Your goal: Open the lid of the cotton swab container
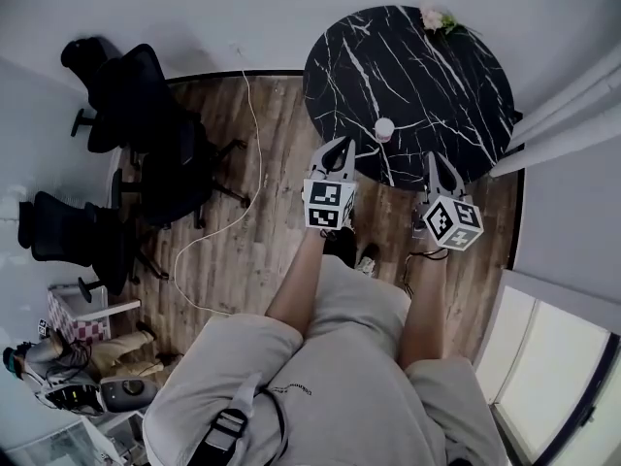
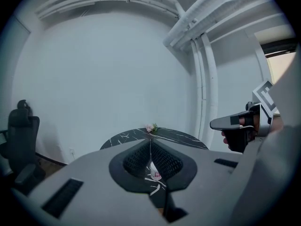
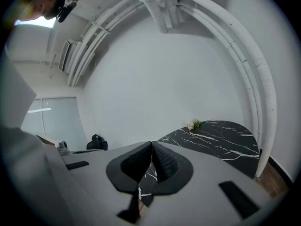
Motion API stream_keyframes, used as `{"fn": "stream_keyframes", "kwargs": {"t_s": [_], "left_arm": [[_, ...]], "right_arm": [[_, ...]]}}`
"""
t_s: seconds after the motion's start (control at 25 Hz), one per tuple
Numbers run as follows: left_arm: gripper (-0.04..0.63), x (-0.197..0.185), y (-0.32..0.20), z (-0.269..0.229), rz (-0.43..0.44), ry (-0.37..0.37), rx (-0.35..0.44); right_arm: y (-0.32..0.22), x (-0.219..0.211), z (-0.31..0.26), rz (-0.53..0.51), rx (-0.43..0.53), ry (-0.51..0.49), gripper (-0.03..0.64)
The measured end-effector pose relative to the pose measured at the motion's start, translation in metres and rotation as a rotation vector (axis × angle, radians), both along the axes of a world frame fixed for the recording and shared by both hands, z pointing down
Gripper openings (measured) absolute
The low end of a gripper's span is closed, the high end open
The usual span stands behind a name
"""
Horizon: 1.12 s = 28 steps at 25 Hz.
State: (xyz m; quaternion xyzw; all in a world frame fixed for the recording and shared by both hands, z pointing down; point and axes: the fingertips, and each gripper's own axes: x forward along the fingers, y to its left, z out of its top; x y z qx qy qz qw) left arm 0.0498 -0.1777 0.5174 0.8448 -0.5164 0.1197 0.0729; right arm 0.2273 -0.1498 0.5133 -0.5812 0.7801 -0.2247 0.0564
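The cotton swab container (image 1: 384, 129) stands near the front edge of the round black marble surface (image 1: 456, 76). It is a small white pot with what looks like a pinkish top, though it is too small in the head view to tell how the lid sits. Your left tongs (image 1: 341, 148) hang just short of it, a little to its left, tips pressed together with nothing between them. In the left gripper view the pot shows just below the closed tips. Your right tongs (image 1: 436, 160) are likewise closed and empty, at the surface's near edge, to the container's right and farther off. Neither touches it.

The risk from here is that closed tips will only nudge so light a pot, so it could slide or tip, perhaps off the near edge. Spread one pair before you reach it and steady the body, or prying at the lid will likely lift the whole thing. The flower (image 1: 439, 19) at the far rim is well clear.
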Motion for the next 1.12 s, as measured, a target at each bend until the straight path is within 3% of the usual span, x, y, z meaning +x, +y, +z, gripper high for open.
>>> {"fn": "stream_keyframes", "kwargs": {"t_s": [0.36, 0.48, 0.6, 0.8, 0.92, 1.12], "left_arm": [[0.025, -0.003, -0.064, 0.024, 0.061, -0.049, -0.013], [0.025, -0.002, -0.092, 0.027, 0.084, -0.03, -0.034], [0.025, -0.001, -0.122, 0.028, 0.093, 0.01, -0.058], [0.025, 0.001, -0.166, 0.024, 0.124, 0.016, -0.048], [0.025, -0.001, -0.18, 0.026, 0.138, 0.02, -0.048], [0.025, -0.011, -0.2, 0.031, 0.157, 0.034, -0.062]], "right_arm": [[-0.069, -0.041, 0.063, -0.093, -0.141, 0.192, 0.036], [-0.093, -0.061, 0.087, -0.148, -0.208, 0.255, 0.046], [-0.113, -0.077, 0.113, -0.203, -0.283, 0.334, 0.131], [-0.138, -0.093, 0.148, -0.248, -0.391, 0.416, 0.239], [-0.146, -0.097, 0.167, -0.254, -0.437, 0.45, 0.259], [-0.158, -0.101, 0.19, -0.187, -0.49, 0.424, 0.267]]}}
